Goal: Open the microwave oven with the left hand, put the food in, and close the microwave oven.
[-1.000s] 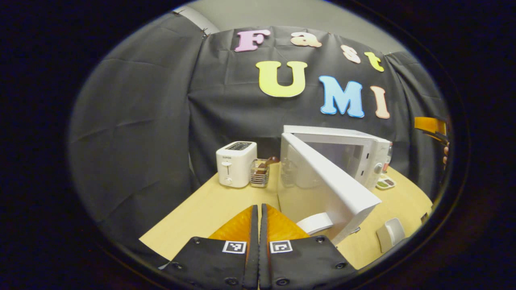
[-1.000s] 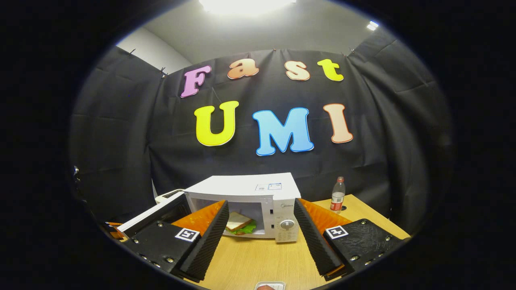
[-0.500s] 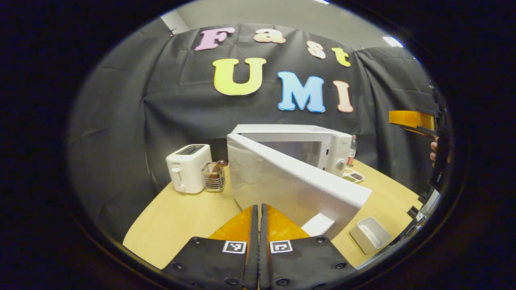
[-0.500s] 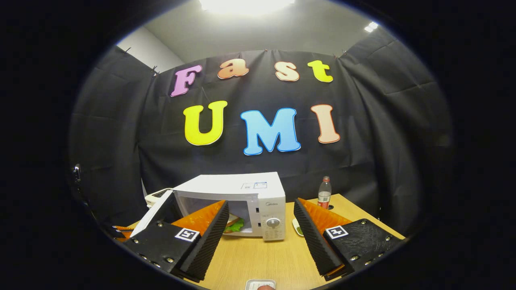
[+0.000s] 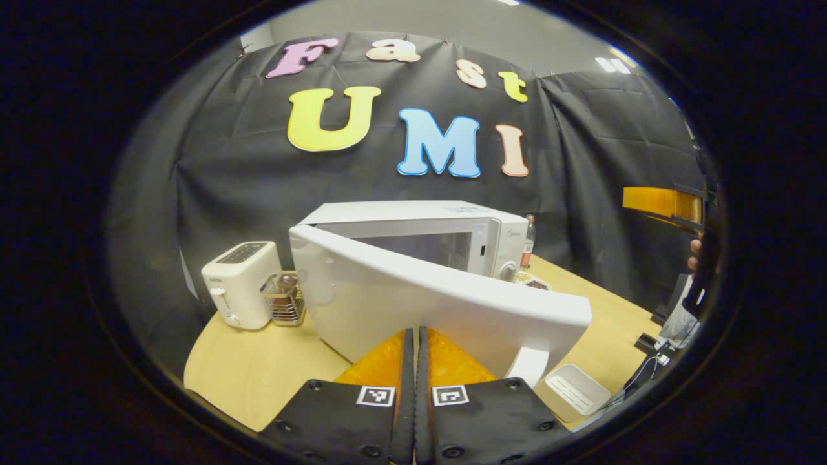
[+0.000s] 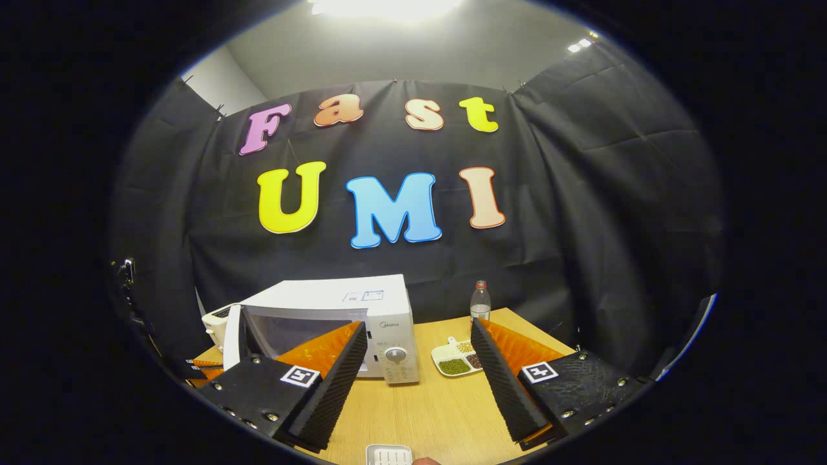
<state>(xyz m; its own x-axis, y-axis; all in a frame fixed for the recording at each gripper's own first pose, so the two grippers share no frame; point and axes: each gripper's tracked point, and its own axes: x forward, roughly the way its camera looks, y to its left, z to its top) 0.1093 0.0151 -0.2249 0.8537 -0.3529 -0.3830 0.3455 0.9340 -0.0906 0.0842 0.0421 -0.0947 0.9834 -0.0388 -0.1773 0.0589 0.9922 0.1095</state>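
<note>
The white microwave (image 5: 446, 216) stands on the wooden table, its door (image 5: 413, 300) swung partway out toward me. My left gripper (image 5: 413, 333) is shut with nothing in it, its tips right up against the door's outer face. In the right gripper view the microwave (image 6: 336, 298) sits at the left with its door (image 6: 234, 336) only a little ajar. The oven's inside is hidden by the door and by my own finger. My right gripper (image 6: 417, 371) hangs open above the table, in front of the control panel. It also shows far right (image 5: 665, 201), held by a hand.
A white toaster (image 5: 236, 284) and a small wire basket (image 5: 284, 298) stand left of the microwave. A bottle (image 6: 479, 302) and a divided dish (image 6: 455, 358) of beans lie to its right. A small white tray (image 5: 575, 394) rests near the table's front edge.
The door has swung from wide open to nearly closed, with my shut left gripper following behind it. The sandwich seen inside earlier is now hidden. The right gripper view has shifted rightward.
</note>
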